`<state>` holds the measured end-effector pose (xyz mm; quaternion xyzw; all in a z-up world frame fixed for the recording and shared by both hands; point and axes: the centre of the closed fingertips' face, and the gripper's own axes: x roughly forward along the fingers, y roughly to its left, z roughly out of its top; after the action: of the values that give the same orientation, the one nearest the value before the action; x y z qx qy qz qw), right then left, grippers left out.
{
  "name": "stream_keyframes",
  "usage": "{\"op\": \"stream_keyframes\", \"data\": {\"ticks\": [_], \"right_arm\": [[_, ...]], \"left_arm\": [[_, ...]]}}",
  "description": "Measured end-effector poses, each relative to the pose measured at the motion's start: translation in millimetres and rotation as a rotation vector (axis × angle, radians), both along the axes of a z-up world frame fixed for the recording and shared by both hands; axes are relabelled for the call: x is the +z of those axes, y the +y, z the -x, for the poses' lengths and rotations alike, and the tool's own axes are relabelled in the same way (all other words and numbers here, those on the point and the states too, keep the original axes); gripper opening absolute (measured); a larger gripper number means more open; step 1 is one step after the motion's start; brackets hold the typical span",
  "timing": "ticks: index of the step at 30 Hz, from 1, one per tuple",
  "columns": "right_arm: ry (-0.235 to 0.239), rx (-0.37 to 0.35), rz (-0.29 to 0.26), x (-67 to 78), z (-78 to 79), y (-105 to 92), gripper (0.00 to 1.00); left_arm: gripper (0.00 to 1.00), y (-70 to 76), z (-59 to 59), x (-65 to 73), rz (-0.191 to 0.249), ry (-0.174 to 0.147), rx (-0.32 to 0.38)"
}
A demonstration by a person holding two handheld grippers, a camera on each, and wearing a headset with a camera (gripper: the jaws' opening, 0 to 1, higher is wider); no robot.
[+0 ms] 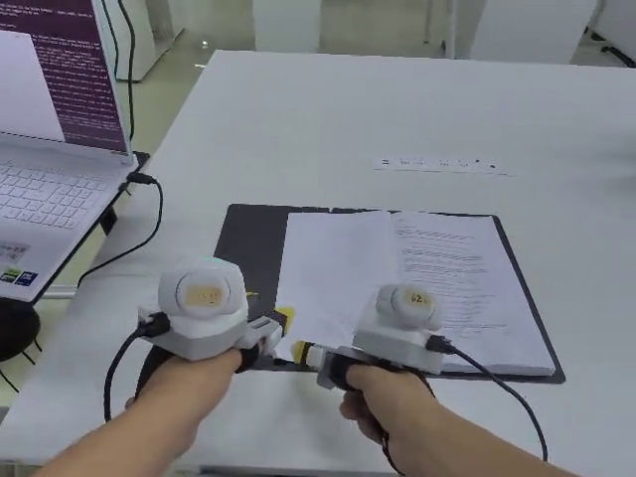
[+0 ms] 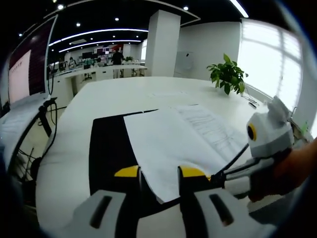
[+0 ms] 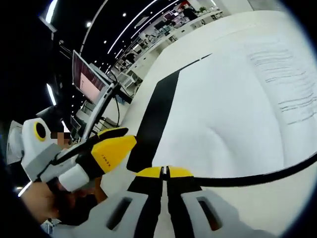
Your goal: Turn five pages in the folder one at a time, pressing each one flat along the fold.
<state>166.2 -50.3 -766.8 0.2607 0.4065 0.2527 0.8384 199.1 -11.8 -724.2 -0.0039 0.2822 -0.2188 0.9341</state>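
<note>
White table [image 1: 397,109], open black plastic folder [image 1: 250,248] w/ white paper pages [image 1: 338,268]; L gripper [image 2: 160,172] jaws apart, R gripper [image 3: 165,172] jaws pinched together.

Folder [image 1: 253,248]: black cover, matt, plastic-looking. Pages [image 1: 338,268]: white paper, smooth, matt. Table [image 1: 348,109]: white, smooth, faint sheen. Left gripper [image 2: 159,173], right gripper [image 3: 166,172]: smooth white plastic shells.
</note>
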Motion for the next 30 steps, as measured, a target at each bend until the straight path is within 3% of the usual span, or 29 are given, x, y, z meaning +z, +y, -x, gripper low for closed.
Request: {"op": "stream_keyframes", "data": {"ticks": [3,7,10,13,16,17,18,19,21,23,30], "right_arm": [[-0.026,-0.043,0.027,2.2,-9.1,-26.8,0.0],[-0.045,-0.123,0.011,7.4,-24.6,-59.6,0.0],[-0.06,-0.148,0.017,10.0,-32.8,-76.6,0.0],[-0.093,-0.148,0.025,12.4,-40.9,-87.8,0.0],[-0.151,-0.135,0.083,11.1,-53.7,-101.6,0.0],[-0.163,-0.133,0.091,11.3,-57.0,-104.6,0.0],[-0.173,-0.134,0.098,11.3,-60.8,-108.0,0.0],[-0.189,-0.134,0.108,11.6,-66.2,-112.4,0.0],[-0.208,-0.132,0.117,12.1,-74.0,-117.2,0.0],[-0.254,-0.12,0.125,15.7,-85.8,-121.4,0.0],[-0.329,-0.049,0.167,15.2,-112.5,-121.5,0.0]], "left_arm": [[0.28,-11.6,-3.7,-13.7,-0.017,0.02,-0.01],[0.27,-19.4,-7.6,-35.7,-0.037,0.063,0.015],[0.28,-21.2,-9.5,-45.9,-0.045,0.067,0.045],[0.28,-23.5,-7.9,-55.7,-0.047,0.084,0.072],[0.26,-21.8,-2.5,-65.7,-0.079,0.094,0.094],[0.25,-19.8,-6.1,-62.1,-0.089,0.044,0.103],[0.25,-21.2,-1.9,-65.4,-0.08,0.064,0.108],[0.26,-21.3,-1.7,-63.1,-0.076,0.037,0.112],[0.27,-22.1,-1.1,-62.6,-0.063,0.018,0.118],[0.27,-21.4,-0.6,-64.1,-0.08,-0.016,0.11],[0.26,-20.3,-1.0,-63.0,-0.064,-0.045,0.116]]}}
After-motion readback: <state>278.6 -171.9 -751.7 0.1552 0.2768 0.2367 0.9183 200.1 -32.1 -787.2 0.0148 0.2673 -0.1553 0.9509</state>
